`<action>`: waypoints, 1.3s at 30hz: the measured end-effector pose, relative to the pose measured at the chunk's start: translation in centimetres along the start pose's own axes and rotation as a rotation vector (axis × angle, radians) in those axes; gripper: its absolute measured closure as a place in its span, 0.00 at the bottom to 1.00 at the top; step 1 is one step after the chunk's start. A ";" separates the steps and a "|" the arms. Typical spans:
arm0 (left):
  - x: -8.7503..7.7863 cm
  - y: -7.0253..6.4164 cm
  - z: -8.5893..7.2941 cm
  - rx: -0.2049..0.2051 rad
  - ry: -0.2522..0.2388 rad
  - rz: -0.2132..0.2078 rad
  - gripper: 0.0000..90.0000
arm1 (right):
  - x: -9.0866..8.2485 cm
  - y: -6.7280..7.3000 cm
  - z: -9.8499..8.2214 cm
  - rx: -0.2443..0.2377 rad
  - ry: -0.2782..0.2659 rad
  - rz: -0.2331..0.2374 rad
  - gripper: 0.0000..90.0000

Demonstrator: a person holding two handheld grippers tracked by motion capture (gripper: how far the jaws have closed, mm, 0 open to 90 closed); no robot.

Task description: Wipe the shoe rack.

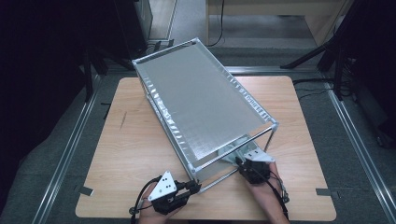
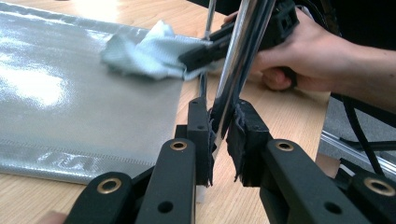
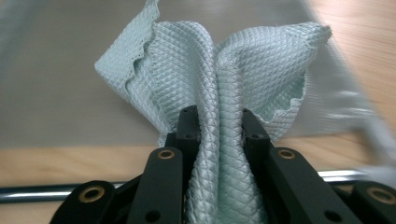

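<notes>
Wooden tabletop carries a metal-framed shelf rack with grey liner sheets; dark lab floor around.

Left gripper: jaws nearly closed, clamped on the rack's chrome corner post, which rises straight up from between them.

Right gripper: jaws pinch a bunched pale-blue waffle-weave cloth; the free folds fan out ahead of the tips.

Lower liner sheet lies flat directly beyond the right jaws, long axis running away from them under the top shelf. Judged: wiping strokes should go forward along that axis; the right hand is nearer.
</notes>
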State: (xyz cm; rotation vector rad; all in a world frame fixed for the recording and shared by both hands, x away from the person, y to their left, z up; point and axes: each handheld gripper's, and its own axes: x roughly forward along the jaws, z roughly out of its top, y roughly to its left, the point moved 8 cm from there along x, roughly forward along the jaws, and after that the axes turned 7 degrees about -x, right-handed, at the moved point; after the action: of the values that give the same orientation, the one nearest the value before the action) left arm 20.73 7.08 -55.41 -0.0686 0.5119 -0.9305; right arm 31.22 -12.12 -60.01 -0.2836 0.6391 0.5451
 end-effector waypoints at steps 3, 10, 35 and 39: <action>0.0 0.0 0.0 0.000 0.000 0.000 0.88 | 0.1 2.6 0.3 -0.024 0.004 0.090 0.87; 0.0 0.0 0.0 0.000 0.000 0.000 0.88 | -0.3 8.7 0.7 -0.143 -0.004 0.228 0.82; 0.4 -0.3 0.1 0.003 -0.002 -0.007 0.88 | -5.1 -6.7 -2.0 -0.015 -0.001 -0.080 0.87; 0.6 -0.5 0.0 -0.001 -0.002 -0.014 0.88 | -4.3 -5.9 -2.1 -0.019 -0.001 -0.059 0.87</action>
State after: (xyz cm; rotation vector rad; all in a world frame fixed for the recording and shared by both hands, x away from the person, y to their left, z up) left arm 20.67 6.32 -55.47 -0.0746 0.5102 -0.9437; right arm 30.65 -19.47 -58.40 -0.3192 0.6230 0.4947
